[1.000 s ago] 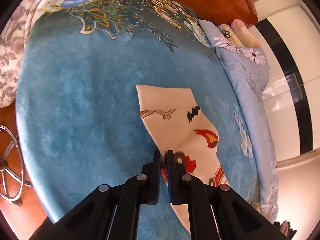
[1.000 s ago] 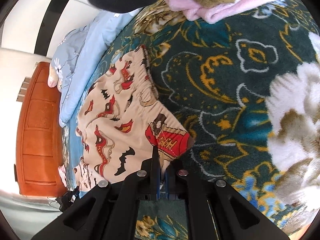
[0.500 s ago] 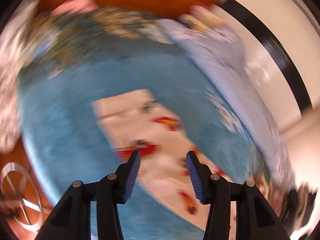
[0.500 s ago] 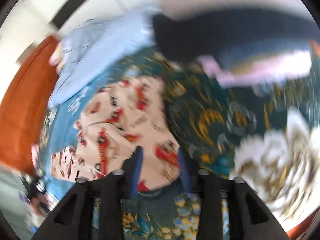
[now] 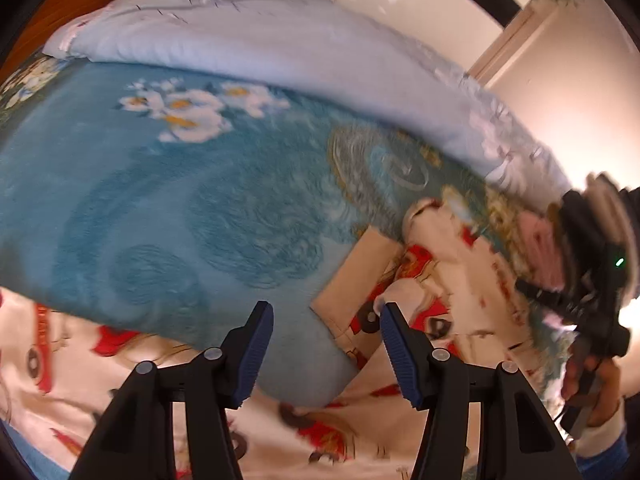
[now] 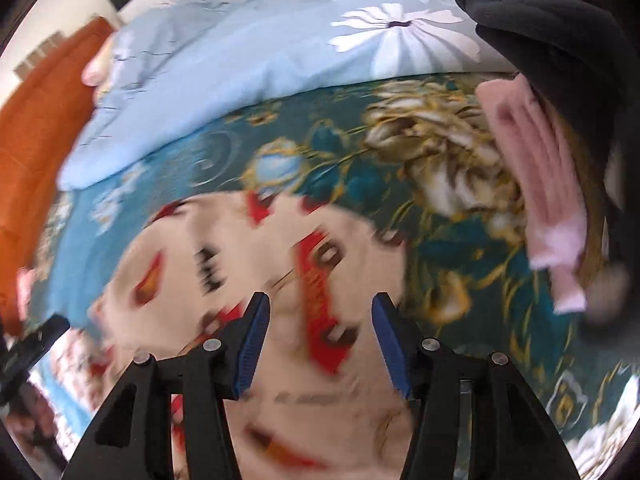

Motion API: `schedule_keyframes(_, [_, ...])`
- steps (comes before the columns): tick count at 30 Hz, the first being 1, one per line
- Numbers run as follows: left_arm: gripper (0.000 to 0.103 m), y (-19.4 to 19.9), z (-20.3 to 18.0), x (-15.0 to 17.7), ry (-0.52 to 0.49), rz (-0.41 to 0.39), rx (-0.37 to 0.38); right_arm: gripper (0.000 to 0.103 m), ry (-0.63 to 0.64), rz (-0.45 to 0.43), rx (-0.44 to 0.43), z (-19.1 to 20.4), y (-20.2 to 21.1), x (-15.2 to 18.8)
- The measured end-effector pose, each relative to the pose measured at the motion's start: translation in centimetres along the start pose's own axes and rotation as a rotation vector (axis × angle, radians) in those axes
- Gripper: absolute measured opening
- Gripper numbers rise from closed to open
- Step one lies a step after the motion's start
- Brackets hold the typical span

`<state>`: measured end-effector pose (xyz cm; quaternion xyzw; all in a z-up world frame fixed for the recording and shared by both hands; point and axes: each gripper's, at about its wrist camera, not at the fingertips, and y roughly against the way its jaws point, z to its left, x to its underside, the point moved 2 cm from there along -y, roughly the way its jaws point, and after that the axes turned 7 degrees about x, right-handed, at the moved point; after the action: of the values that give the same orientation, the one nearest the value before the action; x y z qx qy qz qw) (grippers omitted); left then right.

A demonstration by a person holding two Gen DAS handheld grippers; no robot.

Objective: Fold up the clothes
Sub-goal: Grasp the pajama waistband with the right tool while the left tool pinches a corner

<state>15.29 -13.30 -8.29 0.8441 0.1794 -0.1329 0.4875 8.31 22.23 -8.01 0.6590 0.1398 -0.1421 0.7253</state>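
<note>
Cream printed shorts (image 5: 420, 312) with red and black cartoon motifs lie on the blue blanket (image 5: 160, 200). In the left wrist view they spread along the bottom and to the right. My left gripper (image 5: 326, 352) is open and empty above the blanket and the shorts' edge. In the right wrist view the shorts (image 6: 240, 264) lie blurred under my right gripper (image 6: 318, 344), which is open and empty. The right gripper also shows in the left wrist view (image 5: 600, 300), held in a hand at the far right.
A light blue floral duvet (image 5: 280, 40) lies along the far side of the bed. Folded pink (image 6: 540, 200) and black (image 6: 552, 40) clothes are stacked at the right. An orange wooden headboard (image 6: 32, 140) stands at the left. A white wall (image 5: 580, 100) is behind.
Both grippers were shut on the shorts one second ago. Both have opened and let go. Both cameras have swung over the bed, and the shorts now lie flat.
</note>
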Motion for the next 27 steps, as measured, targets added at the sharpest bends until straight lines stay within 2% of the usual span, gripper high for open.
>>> schedule_keyframes(5, [0.058, -1.6, 1.1, 1.1, 0.070, 0.027, 0.045, 0.055, 0.034, 0.000, 0.027, -0.5, -2.3, -1.5])
schedule_keyframes(8, [0.051, -2.0, 1.3, 1.7, 0.086, 0.033, 0.063, 0.055, 0.015, 0.003, 0.028, -1.2, -3.0, -1.8])
schedule_keyframes(12, [0.042, -2.6, 0.3, 1.5, 0.046, 0.040, 0.060, 0.057, 0.119, -0.018, 0.057, 0.4, -2.8, -1.0])
schedule_keyframes(13, [0.037, -2.7, 0.2, 1.4, 0.039, 0.044, 0.056, 0.055, 0.144, -0.023, 0.042, 1.0, -2.7, -0.6])
schedule_keyframes(16, [0.027, -3.2, -0.1, 1.0, 0.041, 0.055, 0.057, 0.031, 0.186, -0.011, -0.022, 2.2, -2.5, 0.5])
schedule_keyframes(19, [0.021, -3.6, 0.3, 0.7, 0.070, 0.054, 0.071, 0.020, 0.199, -0.009, -0.003, 2.5, -2.7, 1.2])
schedule_keyframes(23, [0.011, -3.6, 0.4, 0.7, 0.090, 0.032, 0.085, 0.018, 0.174, -0.003, -0.013, 2.3, -2.6, 1.7])
schedule_keyframes(27, [0.010, -1.7, -0.4, 0.0, 0.031, -0.060, 0.010, 0.018, 0.178, -0.009, -0.002, 2.4, -2.5, 2.0])
